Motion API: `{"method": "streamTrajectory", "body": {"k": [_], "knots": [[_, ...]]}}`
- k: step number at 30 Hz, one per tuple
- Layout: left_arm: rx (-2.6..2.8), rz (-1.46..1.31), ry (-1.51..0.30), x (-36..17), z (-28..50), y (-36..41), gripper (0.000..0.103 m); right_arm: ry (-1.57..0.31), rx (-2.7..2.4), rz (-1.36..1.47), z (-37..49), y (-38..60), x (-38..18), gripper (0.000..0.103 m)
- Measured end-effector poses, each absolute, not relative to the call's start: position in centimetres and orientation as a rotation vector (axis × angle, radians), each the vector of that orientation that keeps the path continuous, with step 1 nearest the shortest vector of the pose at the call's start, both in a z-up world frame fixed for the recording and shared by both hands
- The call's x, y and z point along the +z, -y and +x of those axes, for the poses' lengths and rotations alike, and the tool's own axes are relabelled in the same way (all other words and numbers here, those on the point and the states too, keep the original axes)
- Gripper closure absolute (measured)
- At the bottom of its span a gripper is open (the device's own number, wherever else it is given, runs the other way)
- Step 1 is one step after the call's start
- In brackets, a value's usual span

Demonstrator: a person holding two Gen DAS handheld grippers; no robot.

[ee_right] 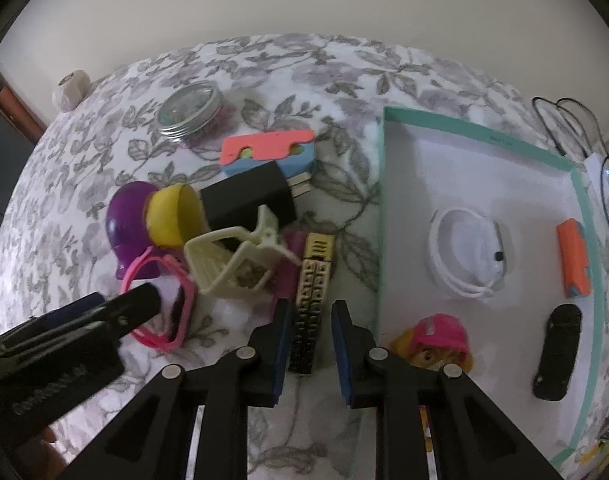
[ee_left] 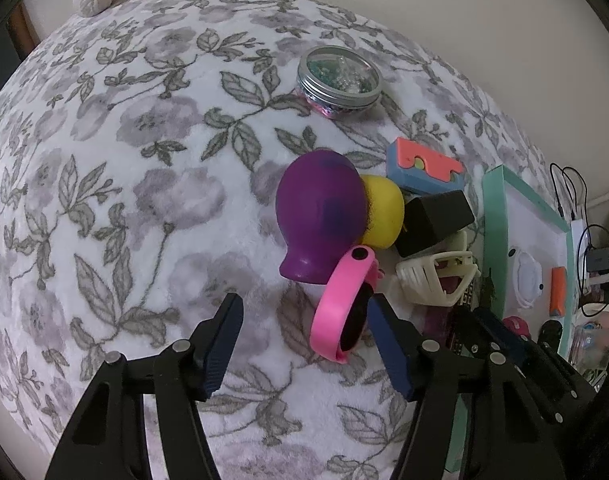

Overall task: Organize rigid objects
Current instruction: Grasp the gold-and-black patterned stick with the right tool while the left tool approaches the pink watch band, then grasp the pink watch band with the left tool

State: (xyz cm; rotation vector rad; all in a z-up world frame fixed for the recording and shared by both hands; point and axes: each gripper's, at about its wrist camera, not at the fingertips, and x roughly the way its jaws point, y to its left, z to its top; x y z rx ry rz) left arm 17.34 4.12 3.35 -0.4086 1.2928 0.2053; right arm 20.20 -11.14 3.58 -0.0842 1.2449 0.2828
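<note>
On the floral blanket (ee_left: 144,140), our left gripper (ee_left: 304,344) open beside the pink plastic wristband (ee_left: 336,304); our right gripper (ee_right: 312,344) narrow around the black-and-gold patterned bar (ee_right: 312,304), grip uncertain.

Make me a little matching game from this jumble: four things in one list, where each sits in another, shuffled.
Things:
1. orange block
2. round tin
3. pink band
4. gold and black strip

Places:
A. beside the left hand-held gripper, one finger inside its loop
B. inside the teal tray
C. between the fingers of the right hand-held gripper
D. alone on the floral cloth, beyond the pile

Pairs: 1-B, 2-D, 3-A, 4-C
</note>
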Motion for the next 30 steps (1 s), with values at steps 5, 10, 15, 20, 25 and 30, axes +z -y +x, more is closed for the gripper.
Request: {"method": "streamTrajectory", "body": {"k": [5, 10, 15, 20, 25, 30], "knots": [[0.204, -0.408, -1.290, 3.3, 17.5, -4.1, 0.037, -1.243, 0.268, -0.111, 20.1, 11.0, 3.3, 0.081], [0.199, -0.406, -1.294, 3.2, 17.5, -4.2, 0.037, -1.251, 0.266, -0.089, 20.3, 11.7, 3.2, 0.081], [0.188, -0.394, -1.296, 3.2, 17.5, -4.0, 0.046, -1.248, 0.266, -0.099, 20.3, 11.7, 3.0, 0.081], [0.172, -0.390, -1.302, 2.8, 17.7, -3.7, 0.055, -1.248, 0.274, -0.078, 20.3, 11.6, 2.6, 0.081], [0.149, -0.388, -1.301, 2.3, 17.8, -3.3, 0.066, -1.240, 0.276, -0.050, 20.4, 11.7, 2.5, 0.084], [0.146, -0.389, -1.302, 2.2, 18.1, -3.3, 0.081, -1.234, 0.278, -0.029, 20.4, 11.8, 2.4, 0.085]]}}
